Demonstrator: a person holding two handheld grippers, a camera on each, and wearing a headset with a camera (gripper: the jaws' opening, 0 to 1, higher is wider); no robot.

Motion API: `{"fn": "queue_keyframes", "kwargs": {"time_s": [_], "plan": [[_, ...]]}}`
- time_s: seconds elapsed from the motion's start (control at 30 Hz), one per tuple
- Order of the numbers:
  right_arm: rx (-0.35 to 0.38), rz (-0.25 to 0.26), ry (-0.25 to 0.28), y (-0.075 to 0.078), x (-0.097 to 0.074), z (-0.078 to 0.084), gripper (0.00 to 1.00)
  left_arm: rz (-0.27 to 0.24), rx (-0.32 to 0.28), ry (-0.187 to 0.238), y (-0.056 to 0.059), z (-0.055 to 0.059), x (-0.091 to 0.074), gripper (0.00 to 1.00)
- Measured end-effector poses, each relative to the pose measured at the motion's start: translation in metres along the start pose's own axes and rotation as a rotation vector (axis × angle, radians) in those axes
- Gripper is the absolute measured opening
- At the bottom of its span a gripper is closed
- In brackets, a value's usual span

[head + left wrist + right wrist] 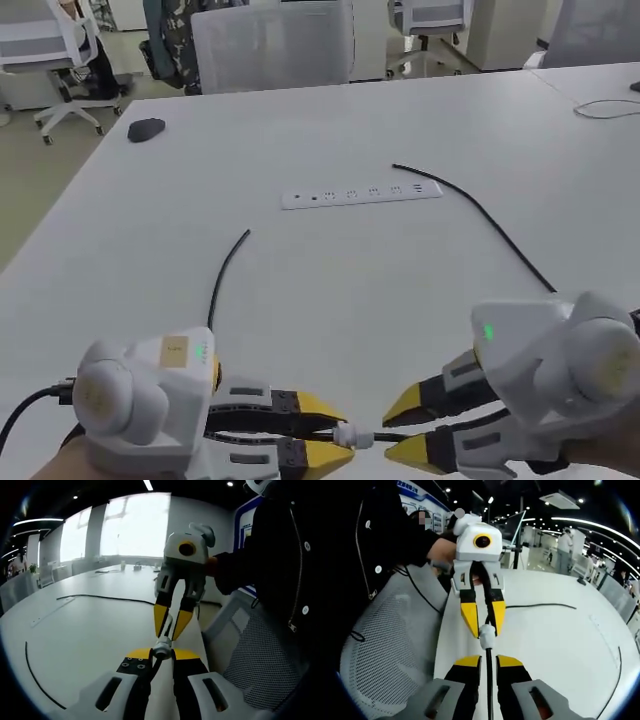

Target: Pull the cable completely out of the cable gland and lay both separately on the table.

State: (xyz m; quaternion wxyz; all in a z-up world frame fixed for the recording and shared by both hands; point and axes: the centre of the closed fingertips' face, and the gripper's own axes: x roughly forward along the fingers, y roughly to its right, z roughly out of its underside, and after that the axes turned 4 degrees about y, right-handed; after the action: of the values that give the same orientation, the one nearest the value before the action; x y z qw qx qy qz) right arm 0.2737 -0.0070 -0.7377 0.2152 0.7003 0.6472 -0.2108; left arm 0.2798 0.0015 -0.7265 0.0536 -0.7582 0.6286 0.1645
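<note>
One gland [352,436] sits on one cable [489,680], between two grippers. The left gripper [335,433], at its 9 o'clock, pinches the gland. The right gripper [390,436], at 3 o'clock, clamps the cable.

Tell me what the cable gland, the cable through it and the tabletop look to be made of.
The cable gland looks like moulded plastic, perhaps nylon: white, with a soft glossy highlight. The cable has a matte black sheath, likely rubber or PVC, and bends in loose curves. The tabletop looks like smooth white laminate with faint sheen and no grain.
</note>
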Motion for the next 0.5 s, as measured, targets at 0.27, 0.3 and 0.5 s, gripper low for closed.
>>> {"fn": "queue_keyframes", "kwargs": {"time_s": [0.27, 0.3, 0.5], "plan": [[-0.022, -0.003, -0.014, -0.001, -0.001, 0.002, 0.00, 0.006, -0.005, 0.008, 0.003, -0.001, 0.002, 0.15], [-0.014, -0.004, -0.015, -0.001, -0.002, 0.003, 0.00, 0.008, -0.005, 0.008, 0.003, -0.001, 0.003, 0.15], [-0.030, 0.004, -0.052, 0.001, -0.006, 0.013, 0.00, 0.007, 0.008, 0.000, 0.002, 0.001, 0.004, 0.15]]}}
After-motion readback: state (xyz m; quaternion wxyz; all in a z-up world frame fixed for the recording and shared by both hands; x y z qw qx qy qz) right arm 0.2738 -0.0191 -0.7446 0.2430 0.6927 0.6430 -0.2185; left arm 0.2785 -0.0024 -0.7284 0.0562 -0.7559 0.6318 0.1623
